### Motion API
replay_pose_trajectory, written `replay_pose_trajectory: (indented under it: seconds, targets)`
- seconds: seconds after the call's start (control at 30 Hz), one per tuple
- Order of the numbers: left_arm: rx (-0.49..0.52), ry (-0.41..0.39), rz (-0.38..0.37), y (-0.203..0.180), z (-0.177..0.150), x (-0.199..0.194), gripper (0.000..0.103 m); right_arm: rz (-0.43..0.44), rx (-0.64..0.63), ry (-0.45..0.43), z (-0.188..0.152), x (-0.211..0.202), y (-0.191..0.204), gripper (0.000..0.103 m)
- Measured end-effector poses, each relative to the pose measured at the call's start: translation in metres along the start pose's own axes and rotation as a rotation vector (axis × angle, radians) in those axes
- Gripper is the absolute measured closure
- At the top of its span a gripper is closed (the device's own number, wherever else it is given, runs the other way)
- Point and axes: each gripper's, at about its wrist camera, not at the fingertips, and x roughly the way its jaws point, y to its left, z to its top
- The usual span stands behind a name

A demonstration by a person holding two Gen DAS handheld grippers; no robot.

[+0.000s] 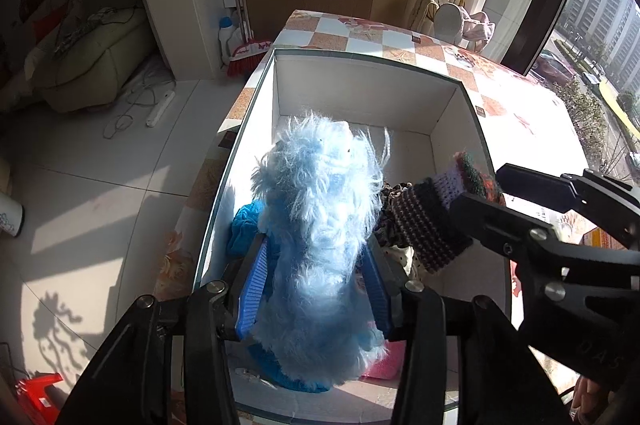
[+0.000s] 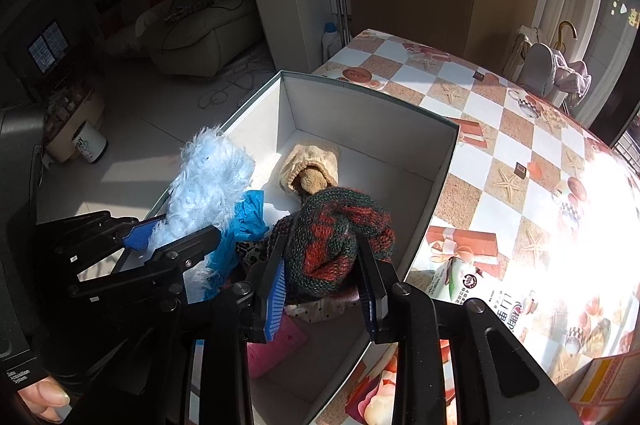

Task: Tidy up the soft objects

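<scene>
While the left view hides it, a beige hat (image 2: pixel 310 165) lies in the box (image 2: pixel 440 161).

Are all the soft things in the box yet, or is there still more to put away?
Some already lie in the white box: a beige knit piece, a blue cloth, a pink item. In hand: the left gripper holds the fluffy blue toy and the right gripper holds the red-green knit, both over the box. Left to do: set those two down inside. No other loose soft things show on the table.
</scene>
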Motion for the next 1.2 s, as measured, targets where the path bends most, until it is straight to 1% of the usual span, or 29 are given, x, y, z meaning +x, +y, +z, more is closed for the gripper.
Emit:
replay_pose_trajectory:
  seconds: [0.03, 0.07, 0.13, 0.27, 0.37, 0.47, 0.57, 0.67, 0.77, 0.87, 0.97, 1.1, 1.13, 1.2]
  targets:
    - [0.009, -0.013, 0.007, -0.002, -0.001, -0.003, 0.024, -0.009, -0.006, -0.019, 0.001, -0.004, 0.001, 0.044]
    - [0.016, -0.027, 0.009, -0.003, -0.002, -0.006, 0.019, -0.026, -0.016, -0.036, 0.001, -0.008, 0.003, 0.041]
    - [0.027, -0.031, -0.005, -0.006, -0.003, -0.010, 0.019, -0.053, -0.027, -0.053, 0.001, -0.014, 0.003, 0.041]
    - [0.021, -0.050, -0.016, -0.009, -0.008, -0.017, 0.016, -0.053, 0.006, -0.099, -0.006, -0.033, -0.003, 0.041]
    - [0.012, -0.039, -0.055, -0.012, -0.013, -0.018, 0.014, -0.055, 0.016, -0.122, -0.014, -0.045, -0.006, 0.041]
    - [0.028, -0.040, -0.044, -0.020, -0.019, -0.021, 0.014, -0.067, 0.009, -0.133, -0.020, -0.053, -0.007, 0.041]
    - [0.035, -0.038, -0.063, -0.025, -0.023, -0.024, 0.014, -0.075, 0.008, -0.133, -0.027, -0.056, -0.007, 0.041]
    - [0.007, -0.038, -0.100, -0.023, -0.027, -0.028, 0.013, -0.082, 0.012, -0.129, -0.034, -0.057, -0.009, 0.041]
    - [-0.027, -0.030, -0.124, -0.018, -0.032, -0.032, 0.008, -0.076, 0.034, -0.127, -0.040, -0.059, -0.013, 0.041]
    - [-0.046, -0.031, -0.148, -0.013, -0.034, -0.034, 0.005, -0.072, 0.045, -0.128, -0.046, -0.061, -0.016, 0.041]
    - [-0.049, -0.034, -0.105, -0.012, -0.036, -0.037, 0.002, -0.068, 0.053, -0.131, -0.050, -0.064, -0.018, 0.041]
    - [-0.056, -0.036, -0.100, -0.011, -0.039, -0.040, 0.001, -0.066, 0.058, -0.134, -0.054, -0.066, -0.019, 0.041]
    - [-0.061, -0.035, -0.087, -0.012, -0.040, -0.040, 0.001, -0.065, 0.060, -0.134, -0.055, -0.066, -0.019, 0.041]
    - [-0.076, -0.035, -0.030, -0.013, -0.042, -0.041, 0.001, -0.061, 0.062, -0.133, -0.056, -0.066, -0.019, 0.041]
